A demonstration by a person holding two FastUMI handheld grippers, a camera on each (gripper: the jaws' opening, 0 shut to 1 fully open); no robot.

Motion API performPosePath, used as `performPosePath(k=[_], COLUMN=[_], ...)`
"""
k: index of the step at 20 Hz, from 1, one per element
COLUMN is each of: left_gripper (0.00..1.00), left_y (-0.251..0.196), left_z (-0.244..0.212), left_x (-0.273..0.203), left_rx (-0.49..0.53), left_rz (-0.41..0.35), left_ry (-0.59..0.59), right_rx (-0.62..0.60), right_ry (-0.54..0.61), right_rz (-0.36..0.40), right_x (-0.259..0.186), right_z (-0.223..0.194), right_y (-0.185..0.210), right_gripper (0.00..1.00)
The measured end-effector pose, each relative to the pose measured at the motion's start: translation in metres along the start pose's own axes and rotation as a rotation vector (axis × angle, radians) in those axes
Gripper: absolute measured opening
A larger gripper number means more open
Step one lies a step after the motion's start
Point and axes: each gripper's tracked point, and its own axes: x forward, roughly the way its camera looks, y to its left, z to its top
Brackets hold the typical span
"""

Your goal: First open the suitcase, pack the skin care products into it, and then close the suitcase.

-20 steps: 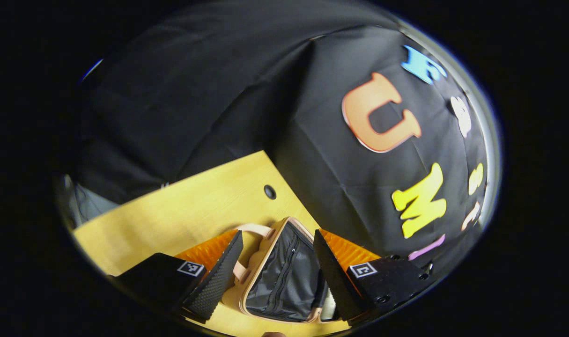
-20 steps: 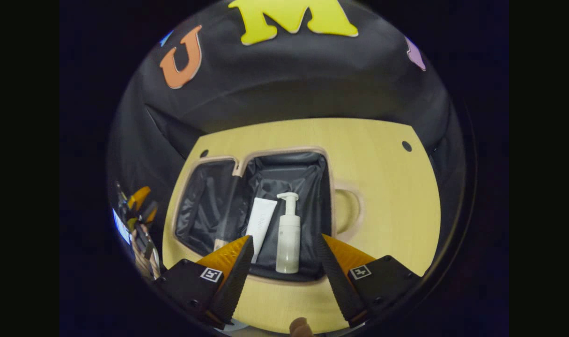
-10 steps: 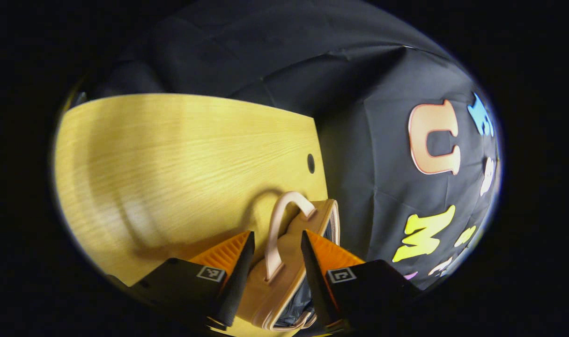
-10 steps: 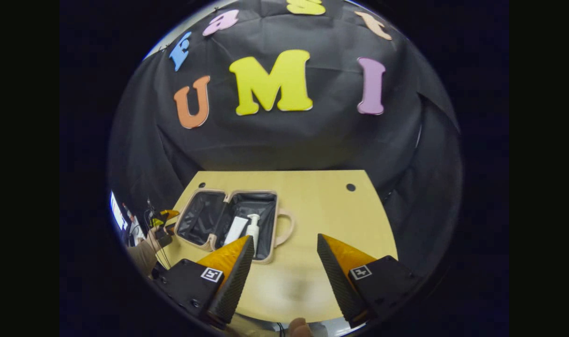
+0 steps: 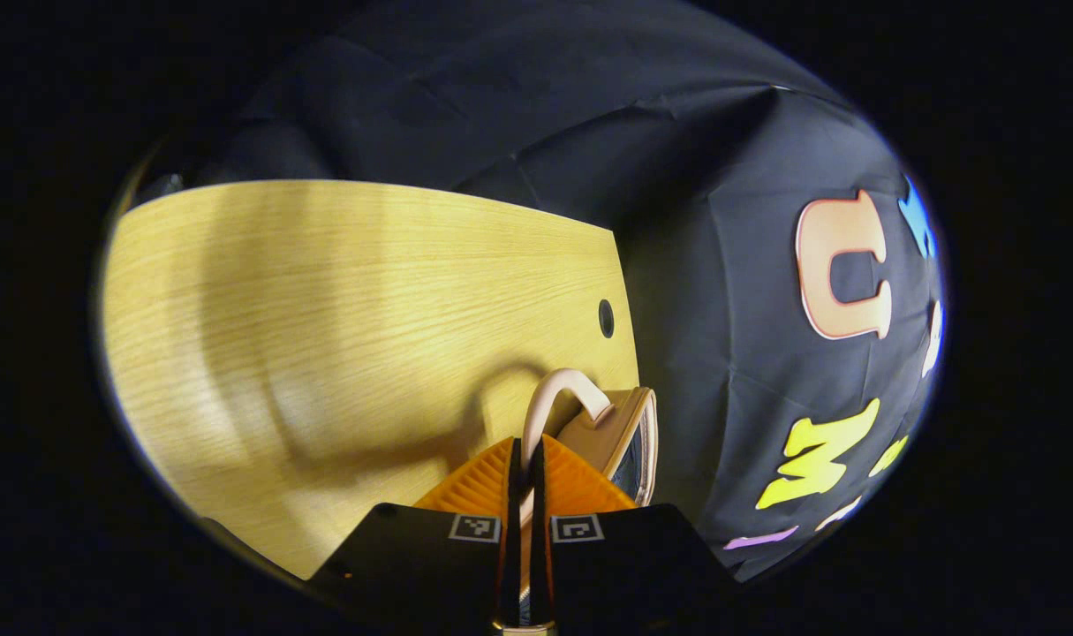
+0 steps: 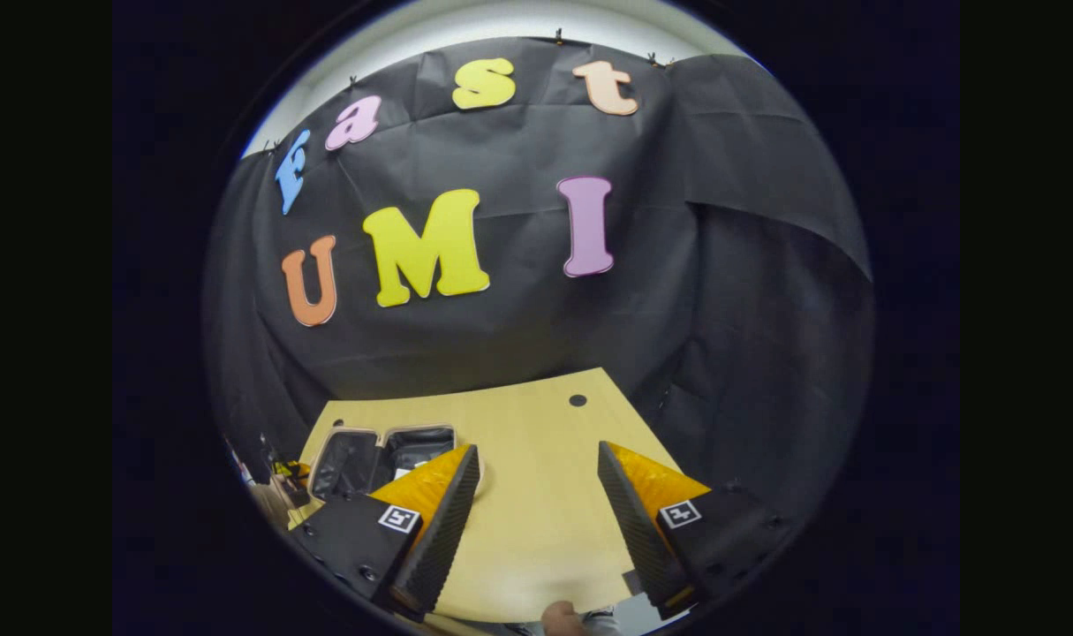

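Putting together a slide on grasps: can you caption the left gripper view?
Left gripper shut on the suitcase handle, the suitcase near the wooden table edge.

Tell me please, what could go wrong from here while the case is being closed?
1. The left gripper pinches only the thin handle of the suitcase, so the lid half might slip or twist while swinging over.
2. The right gripper hangs open over the table, apart from the case, so nothing steadies the base; the case could slide.
3. The case sits near the table's edge by the cloth wall; a hard pull might drag it off.
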Motion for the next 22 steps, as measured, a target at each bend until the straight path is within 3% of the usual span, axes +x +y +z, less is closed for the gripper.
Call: performPosePath(k=[3,8,11,15,22], left_gripper=[0.05,0.05,0.05,0.05,0.04], left_y=[-0.027,-0.088,-0.123,-0.175,-0.25], left_z=[0.011,0.015,0.017,-0.006,-0.082], left_x=[-0.012,-0.036,-0.054,-0.063,-0.096], left_rx=[0.118,0.428,0.524,0.713,0.889], left_rz=[0.02,0.047,0.049,0.048,-0.028], left_ry=[-0.037,-0.139,-0.193,-0.265,-0.353], right_rx=[-0.018,-0.025,-0.044,-0.066,-0.108], right_ry=[-0.011,-0.018,-0.006,-0.008,0.015], right_rz=[0.031,0.11,0.161,0.211,0.3], right_x=[-0.001,0.015,0.027,0.042,0.066], right_z=[0.001,0.011,0.016,0.027,0.033], right_y=[-0.005,-0.007,-0.009,-0.019,-0.032], right_gripper=[0.8,0.8,0.8,0.8,0.8])
